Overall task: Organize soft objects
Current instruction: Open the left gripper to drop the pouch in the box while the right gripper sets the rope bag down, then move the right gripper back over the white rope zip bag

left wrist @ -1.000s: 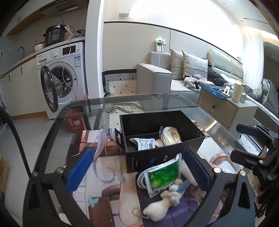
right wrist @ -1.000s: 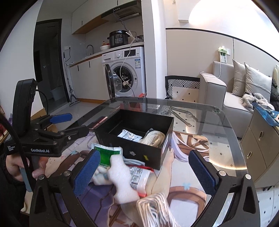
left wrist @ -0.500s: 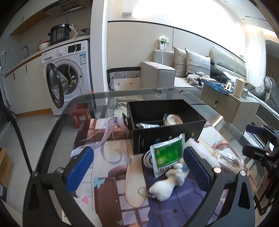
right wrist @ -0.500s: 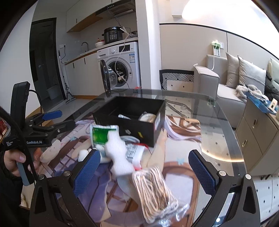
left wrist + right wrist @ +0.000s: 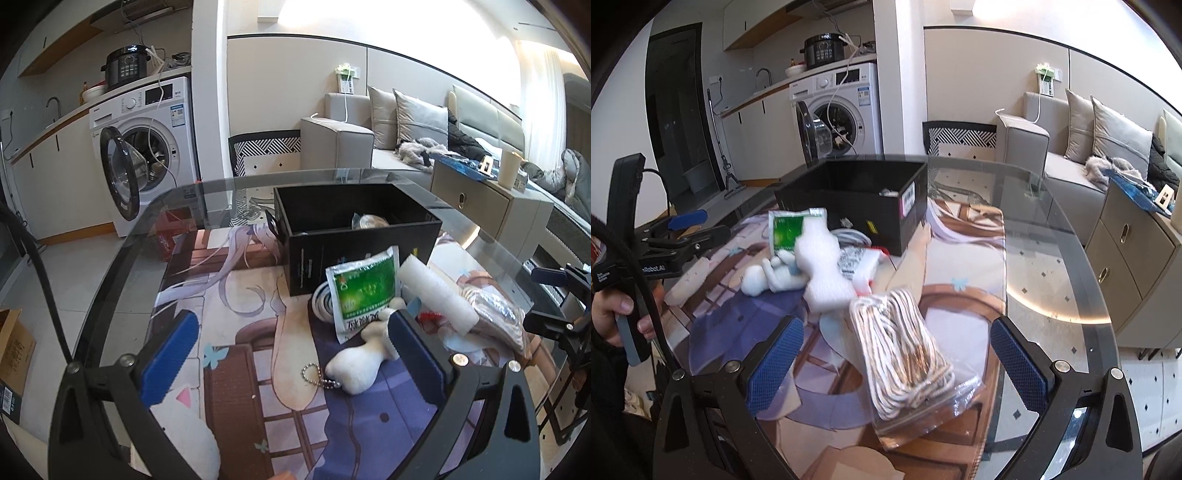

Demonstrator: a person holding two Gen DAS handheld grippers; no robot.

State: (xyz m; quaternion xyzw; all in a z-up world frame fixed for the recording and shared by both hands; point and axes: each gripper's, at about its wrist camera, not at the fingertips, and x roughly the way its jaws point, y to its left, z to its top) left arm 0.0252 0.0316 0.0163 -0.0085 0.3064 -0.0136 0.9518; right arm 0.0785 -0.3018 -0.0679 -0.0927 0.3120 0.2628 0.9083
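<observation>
Here, black box (image 5: 871,206) mid-table; glass table (image 5: 1052,258) edge bare rightward.

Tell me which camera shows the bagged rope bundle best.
The right wrist view. The bagged rope bundle lies whole and close there, in its clear bag, between the open fingers of the right hand-held gripper. The left wrist view shows only part of it at the right, behind the white foam roll.
</observation>
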